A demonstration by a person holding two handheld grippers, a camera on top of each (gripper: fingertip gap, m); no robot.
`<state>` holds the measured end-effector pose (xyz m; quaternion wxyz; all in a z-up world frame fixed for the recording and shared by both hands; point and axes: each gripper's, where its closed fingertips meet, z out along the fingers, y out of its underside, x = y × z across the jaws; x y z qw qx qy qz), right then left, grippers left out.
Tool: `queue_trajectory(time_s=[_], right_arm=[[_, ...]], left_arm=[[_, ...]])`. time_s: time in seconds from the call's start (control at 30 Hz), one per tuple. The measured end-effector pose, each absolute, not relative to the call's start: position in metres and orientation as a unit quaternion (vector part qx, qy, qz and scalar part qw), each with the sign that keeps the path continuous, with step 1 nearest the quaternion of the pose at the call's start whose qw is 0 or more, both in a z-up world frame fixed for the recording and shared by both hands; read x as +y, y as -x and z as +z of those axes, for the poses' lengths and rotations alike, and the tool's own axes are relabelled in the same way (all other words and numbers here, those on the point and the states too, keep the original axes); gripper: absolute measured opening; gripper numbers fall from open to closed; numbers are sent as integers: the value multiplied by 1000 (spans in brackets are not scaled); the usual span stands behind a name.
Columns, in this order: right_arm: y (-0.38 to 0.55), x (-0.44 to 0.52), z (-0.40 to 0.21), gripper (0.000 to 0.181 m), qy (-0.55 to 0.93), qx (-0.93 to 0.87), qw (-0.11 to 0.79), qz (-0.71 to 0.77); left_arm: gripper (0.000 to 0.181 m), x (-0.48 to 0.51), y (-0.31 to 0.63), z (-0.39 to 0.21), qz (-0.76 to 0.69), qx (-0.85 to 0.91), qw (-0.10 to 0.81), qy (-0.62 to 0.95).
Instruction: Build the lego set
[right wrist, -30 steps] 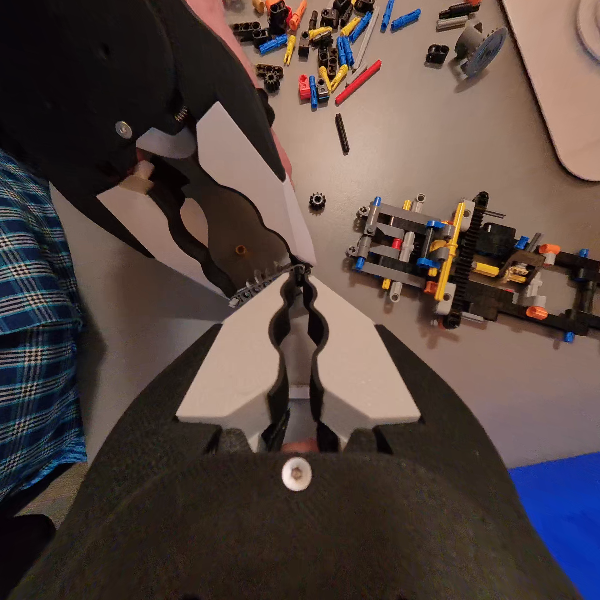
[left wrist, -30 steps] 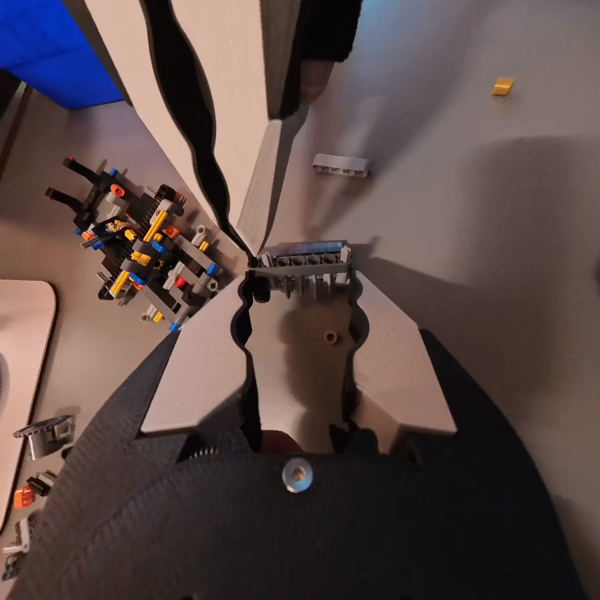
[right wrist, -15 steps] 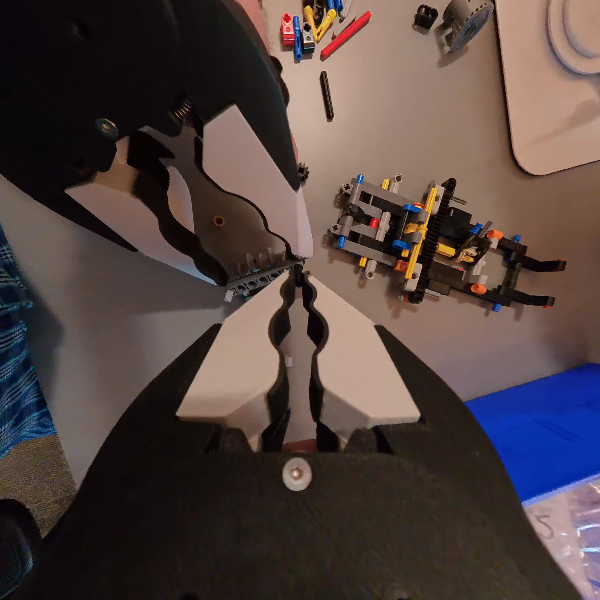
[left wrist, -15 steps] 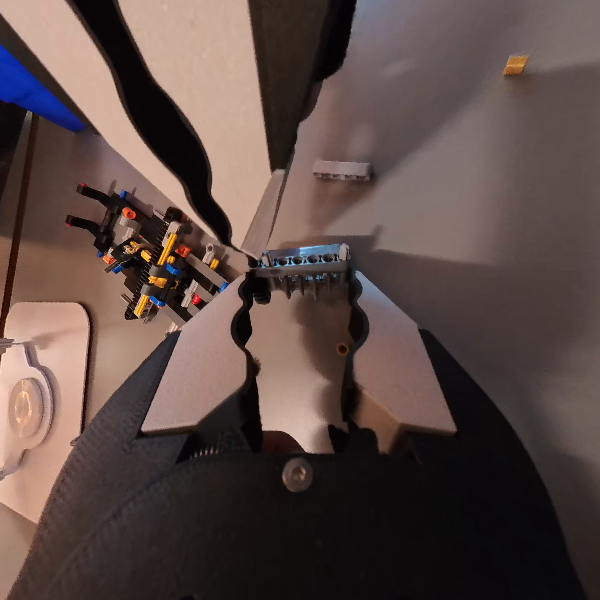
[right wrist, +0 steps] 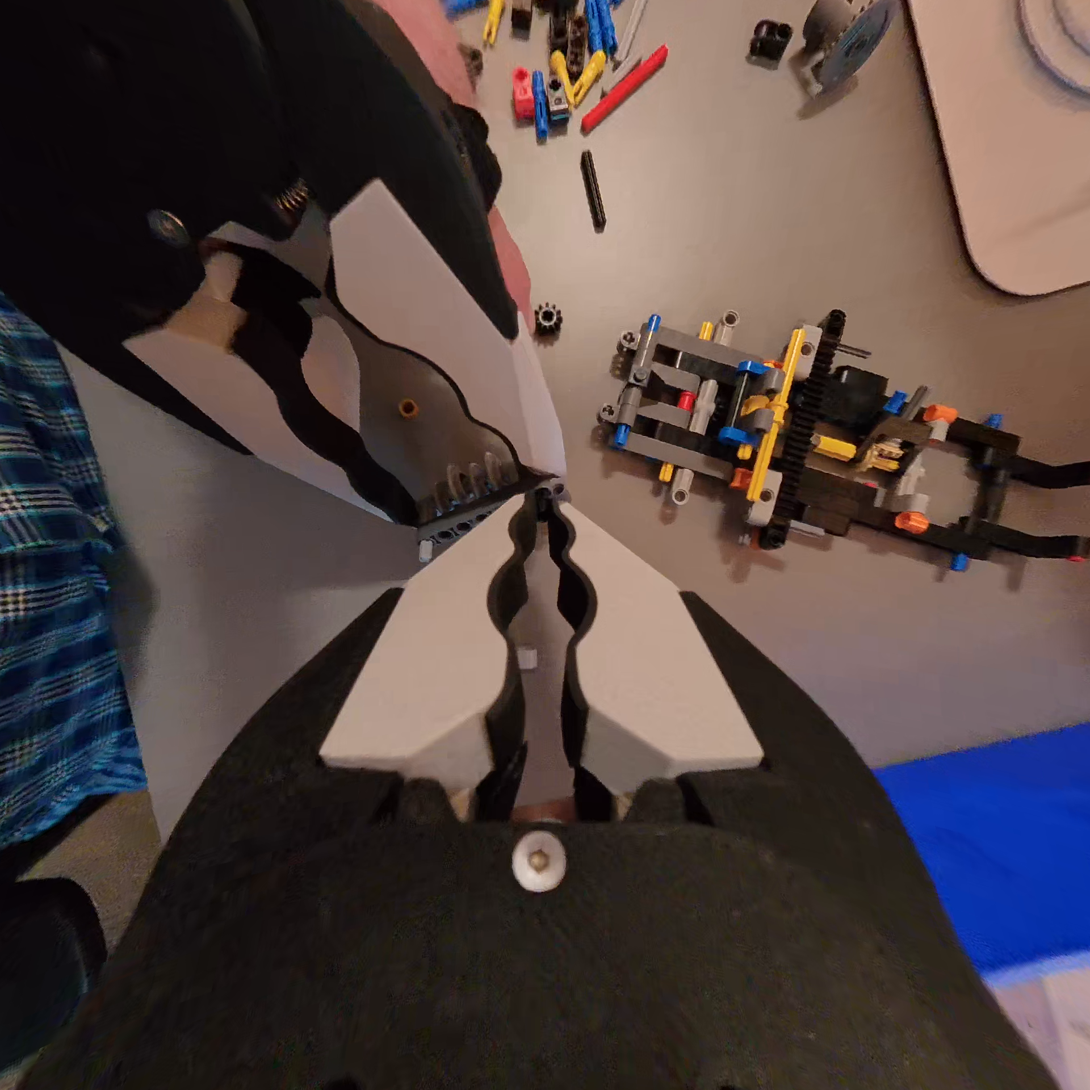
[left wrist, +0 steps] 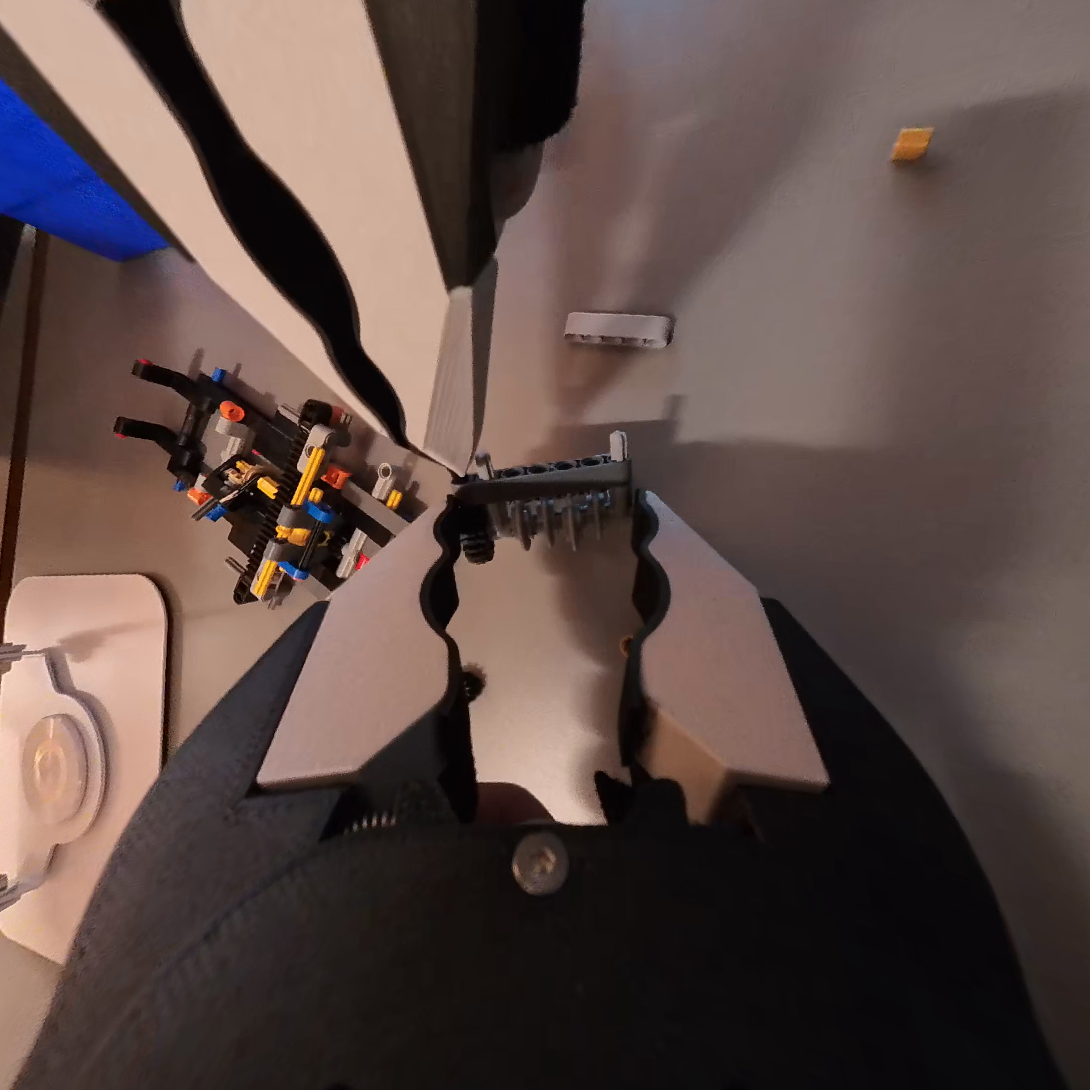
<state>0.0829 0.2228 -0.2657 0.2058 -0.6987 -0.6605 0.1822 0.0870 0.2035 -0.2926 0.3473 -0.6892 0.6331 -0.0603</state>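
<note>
Grey pinned beam [left wrist: 551, 481] clamped in left tool [left wrist: 545, 507]; right tool [right wrist: 545, 501] pinches small black part, probably pin; chassis [right wrist: 796, 424] half-built, loose parts [right wrist: 566, 65] unused.

bare table [left wrist: 885, 531] right, chassis [left wrist: 283, 495] blocking left

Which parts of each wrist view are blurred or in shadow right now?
Left wrist view: the right gripper at top is smeared, and the loose grey beam behind is soft; broad shadows cover the table on the right. Right wrist view: the plaid sleeve is motion-blurred, while the car frame stays sharp.
</note>
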Motion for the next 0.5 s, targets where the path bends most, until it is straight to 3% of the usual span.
queue_trajectory(time_s=[0.2,0.5], right_arm=[[-82,219,-267,0,706,-623,215,259],[-79,215,-272,0,698,-638,217,244]], left_arm=[[56,199,-86,-294,-81,628,352,689],[55,196,-84,-299,-76,629,351,690]])
